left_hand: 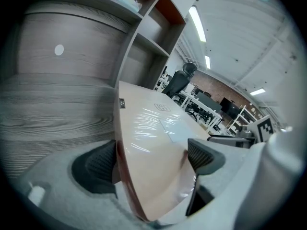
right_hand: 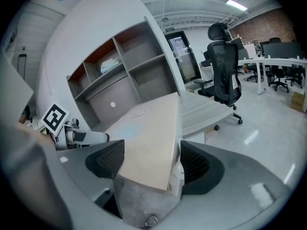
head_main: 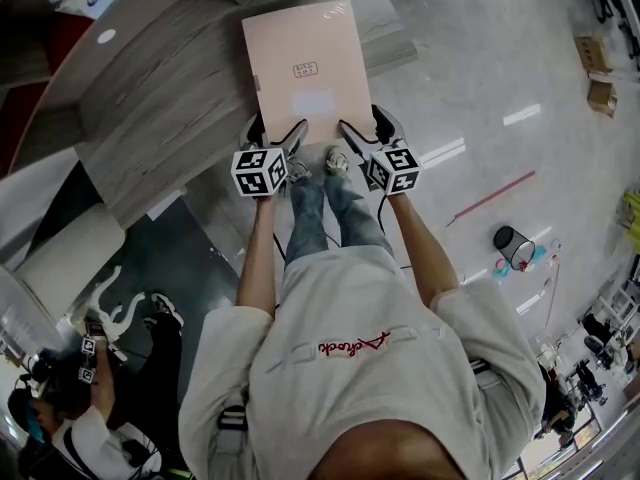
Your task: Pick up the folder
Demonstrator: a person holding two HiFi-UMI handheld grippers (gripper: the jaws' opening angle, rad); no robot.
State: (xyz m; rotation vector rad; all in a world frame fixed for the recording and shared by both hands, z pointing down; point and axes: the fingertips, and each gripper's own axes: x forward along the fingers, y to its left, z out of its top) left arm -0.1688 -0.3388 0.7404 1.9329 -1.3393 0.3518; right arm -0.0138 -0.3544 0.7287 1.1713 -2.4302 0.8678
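A pale pink folder point(head_main: 300, 43) with a small printed label is held at its near edge by both grippers, over the edge of a grey wood desk point(head_main: 150, 98). My left gripper point(head_main: 278, 130) is shut on the folder's near left corner; in the left gripper view the folder point(left_hand: 153, 143) fills the gap between the dark pads point(left_hand: 96, 166). My right gripper point(head_main: 364, 123) is shut on the near right corner, and in the right gripper view the folder point(right_hand: 148, 138) sits tight between both pads point(right_hand: 199, 164). The left gripper's marker cube point(right_hand: 55, 119) shows there too.
A shelf unit point(right_hand: 115, 66) stands behind the desk. A black office chair point(right_hand: 223, 75) is at the desk's right end. A dark bin point(head_main: 512, 243) stands on the pale floor at right. A second person point(head_main: 90, 408) crouches at lower left.
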